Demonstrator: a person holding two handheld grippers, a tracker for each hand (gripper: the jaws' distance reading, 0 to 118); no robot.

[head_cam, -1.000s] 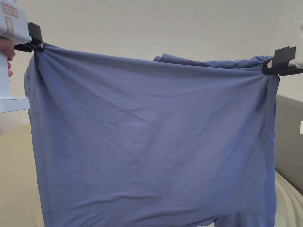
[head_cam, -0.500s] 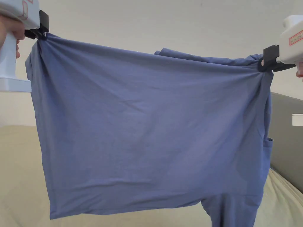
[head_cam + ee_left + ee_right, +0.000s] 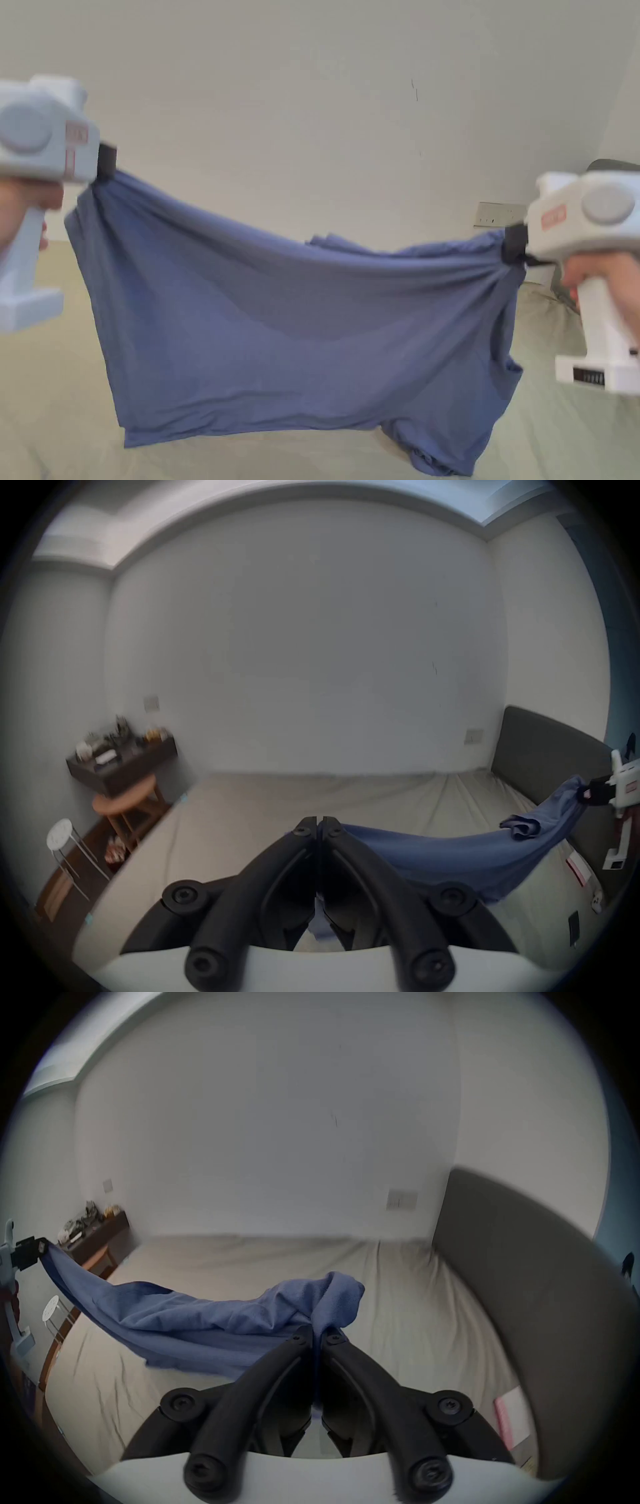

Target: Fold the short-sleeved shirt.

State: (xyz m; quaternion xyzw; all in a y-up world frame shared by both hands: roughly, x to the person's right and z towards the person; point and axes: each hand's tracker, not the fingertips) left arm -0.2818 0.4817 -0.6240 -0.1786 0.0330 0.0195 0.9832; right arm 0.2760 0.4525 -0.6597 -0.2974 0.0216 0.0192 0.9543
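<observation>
While both claws keep their bite on the shirt (image 3: 300,337), the cloth has come down from where it hung half a second ago: then it was stretched high and fairly taut as a flat sheet, and now its top edge sags in a curve between the two holds, with its lower right corner close to or brushing the bed (image 3: 37,400). The left claw (image 3: 107,164) is clenched on the upper left corner, its jaws meeting at the tips in its own view with blue cloth running off to the right. The right claw (image 3: 514,245) sits lower and is clenched on the bunched right corner; in its own view a wad of cloth pokes up past the closed tips. Some of the apparent drop may be the head camera tilting, yet the sag itself is real, so the hands have come closer together or eased the stretch.

I judge this as the shirt being lowered to spread flat on the bed, before any fold is made. A sleeve hangs crumpled at the lower right and would likely need smoothing once the cloth lands.
</observation>
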